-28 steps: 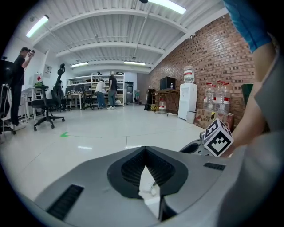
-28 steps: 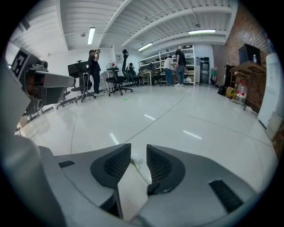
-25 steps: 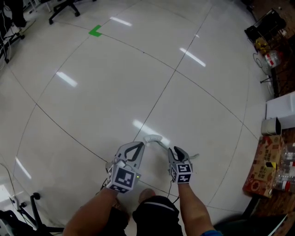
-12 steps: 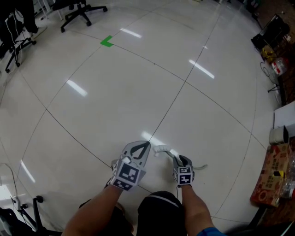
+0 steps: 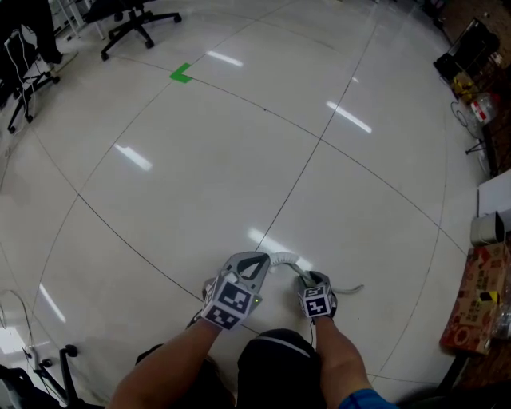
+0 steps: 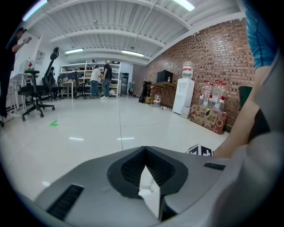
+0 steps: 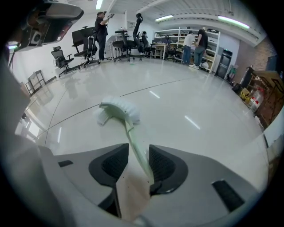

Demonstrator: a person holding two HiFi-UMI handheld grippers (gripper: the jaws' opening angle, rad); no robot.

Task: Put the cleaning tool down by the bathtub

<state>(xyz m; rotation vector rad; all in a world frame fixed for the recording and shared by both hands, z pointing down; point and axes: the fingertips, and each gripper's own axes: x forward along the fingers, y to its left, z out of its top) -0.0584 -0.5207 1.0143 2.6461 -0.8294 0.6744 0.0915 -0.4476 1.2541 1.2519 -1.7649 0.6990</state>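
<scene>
The cleaning tool is a brush with a white head [image 5: 284, 259] [image 7: 119, 108] and a thin pale green handle [image 7: 135, 146]. The handle runs back between the jaws of my right gripper [image 5: 308, 280] [image 7: 139, 160], and its tail sticks out to the right [image 5: 351, 287]. Those jaws are opening: the handle leans on the right pad, with a gap on its left side. The brush head hangs low over the glossy floor. My left gripper [image 5: 257, 262] [image 6: 145, 153] is shut with nothing in it, its tip close beside the brush head. No bathtub is in view.
White tiled floor all round. Office chairs [image 5: 132, 20] stand far back left, near a green tape mark [image 5: 182, 73]. Cardboard boxes [image 5: 477, 299] and a white cylinder [image 5: 485, 230] line the right edge. A brick wall with a water dispenser [image 6: 183, 95] is on the right; people stand far off.
Both grippers and the brush have slid lower in the head view. My left gripper has drawn in toward the brush head.
</scene>
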